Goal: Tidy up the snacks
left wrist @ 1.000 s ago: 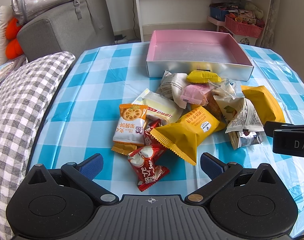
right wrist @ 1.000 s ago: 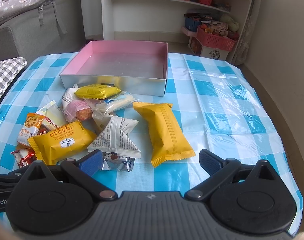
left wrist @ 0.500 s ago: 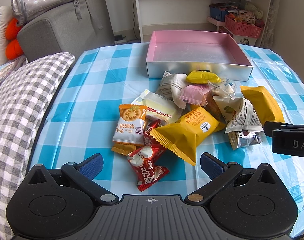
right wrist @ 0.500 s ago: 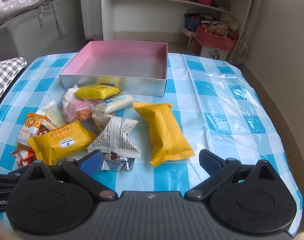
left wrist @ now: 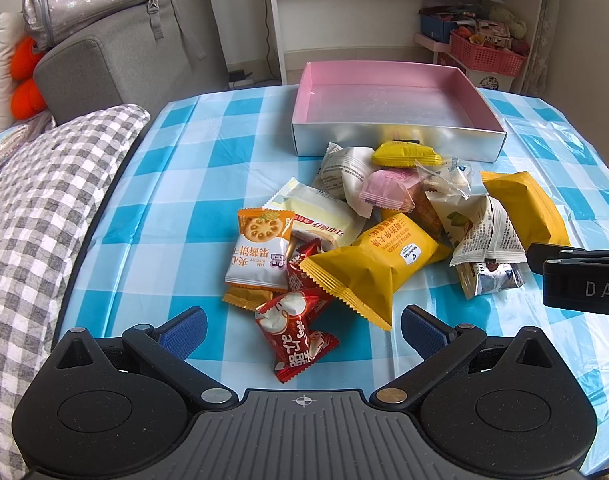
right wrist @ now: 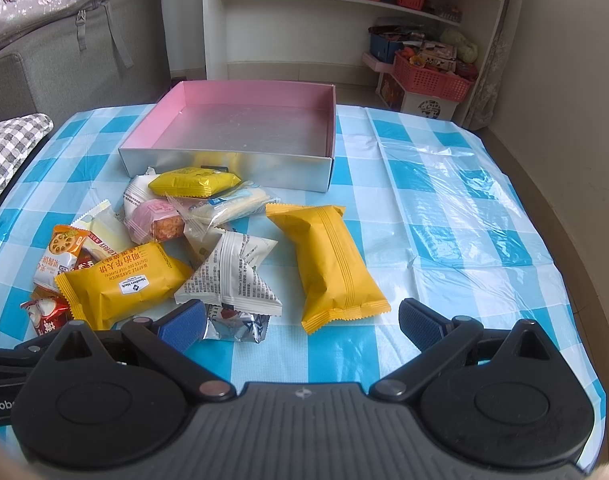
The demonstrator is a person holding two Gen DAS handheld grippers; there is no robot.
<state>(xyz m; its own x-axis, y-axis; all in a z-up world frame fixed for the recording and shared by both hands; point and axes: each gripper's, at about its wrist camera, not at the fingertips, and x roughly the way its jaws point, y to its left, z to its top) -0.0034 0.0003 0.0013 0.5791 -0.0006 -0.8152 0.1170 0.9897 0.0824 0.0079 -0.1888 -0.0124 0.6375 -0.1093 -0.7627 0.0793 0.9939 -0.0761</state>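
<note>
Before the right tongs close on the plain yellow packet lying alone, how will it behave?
The plain yellow packet looks puffed with air, so probably light and squashy. Its glossy film may slip between the pads. Lying flat on the tablecloth, it should slide, not roll.

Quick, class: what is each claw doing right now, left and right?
Left claw: open, holding nothing, above the red snack packet.
Right claw: open, holding nothing.

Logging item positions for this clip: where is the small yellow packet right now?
The small yellow packet lies on top of the snack pile's far end, against the near wall of the pink box, with the pink-wrapped snack just in front.
</note>
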